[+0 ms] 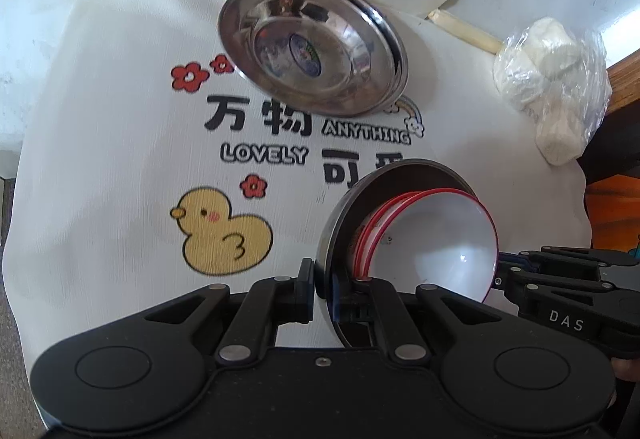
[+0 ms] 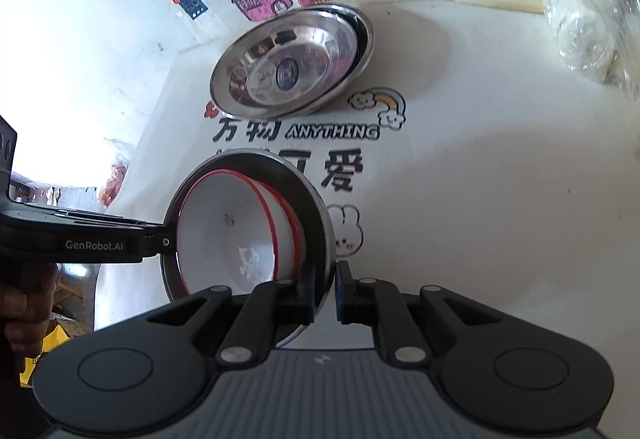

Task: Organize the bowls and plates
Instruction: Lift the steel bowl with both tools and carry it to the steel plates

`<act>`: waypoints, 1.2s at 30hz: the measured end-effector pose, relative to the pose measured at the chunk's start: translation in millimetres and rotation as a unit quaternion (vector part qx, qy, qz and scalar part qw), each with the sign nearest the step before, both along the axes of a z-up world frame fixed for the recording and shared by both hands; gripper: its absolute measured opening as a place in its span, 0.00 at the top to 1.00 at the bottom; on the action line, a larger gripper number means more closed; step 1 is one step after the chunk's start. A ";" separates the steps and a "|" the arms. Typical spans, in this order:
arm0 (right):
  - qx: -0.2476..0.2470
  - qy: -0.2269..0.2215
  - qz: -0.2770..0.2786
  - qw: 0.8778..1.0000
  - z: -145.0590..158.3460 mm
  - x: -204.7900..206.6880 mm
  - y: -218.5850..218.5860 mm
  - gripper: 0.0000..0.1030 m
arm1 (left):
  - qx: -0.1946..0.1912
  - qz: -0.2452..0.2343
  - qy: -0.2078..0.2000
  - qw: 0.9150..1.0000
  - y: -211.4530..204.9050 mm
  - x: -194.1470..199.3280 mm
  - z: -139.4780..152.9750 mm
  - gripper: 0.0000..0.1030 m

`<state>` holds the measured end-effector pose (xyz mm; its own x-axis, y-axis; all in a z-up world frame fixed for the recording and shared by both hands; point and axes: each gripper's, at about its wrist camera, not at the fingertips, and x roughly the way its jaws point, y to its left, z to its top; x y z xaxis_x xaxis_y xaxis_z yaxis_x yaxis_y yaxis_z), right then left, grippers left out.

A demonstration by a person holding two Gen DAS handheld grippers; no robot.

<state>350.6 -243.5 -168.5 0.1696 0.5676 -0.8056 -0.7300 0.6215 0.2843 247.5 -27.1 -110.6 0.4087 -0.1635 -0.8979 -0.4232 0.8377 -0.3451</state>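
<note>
Steel bowl (image 1: 340, 223) w/ round white bowls (image 1: 448, 239) nested.

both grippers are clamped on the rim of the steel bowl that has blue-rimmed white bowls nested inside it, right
Not quite: the white bowls nested in the steel bowl have red rims, not blue, as the right wrist view shows. The rest holds: the left gripper and the right gripper both clamp its rim.

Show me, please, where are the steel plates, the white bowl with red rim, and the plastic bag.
steel plates (image 1: 308, 55), left wrist view, inner floor of the top plate.
white bowl (image 2: 224, 235), right wrist view, white inside.
plastic bag (image 1: 552, 79), left wrist view, middle of the bag.
</note>
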 end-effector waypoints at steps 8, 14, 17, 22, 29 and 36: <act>0.010 -0.008 0.000 1.000 10.2 13.3 8.1 0.90 | 0.005 0.009 -0.009 1.000 10.3 12.0 5.2 0.93; 0.015 -0.013 0.001 1.000 13.3 24.8 18.2 0.90 | 0.013 0.016 -0.020 1.000 20.9 24.8 11.7 0.93; 0.020 -0.019 0.003 1.000 18.6 31.7 24.0 0.90 | 0.015 0.022 -0.025 0.999 27.2 32.0 14.8 0.93; 0.026 -0.027 0.008 0.999 26.5 44.7 37.5 0.90 | 0.019 0.036 -0.030 0.999 39.2 43.0 18.9 0.93; 0.023 -0.036 0.023 0.999 32.8 63.5 65.1 0.90 | 0.024 0.066 -0.032 0.997 57.1 56.6 20.2 0.93; 0.021 -0.044 0.037 0.998 39.2 81.8 91.9 0.90 | 0.030 0.093 -0.033 0.995 73.8 68.9 18.1 0.92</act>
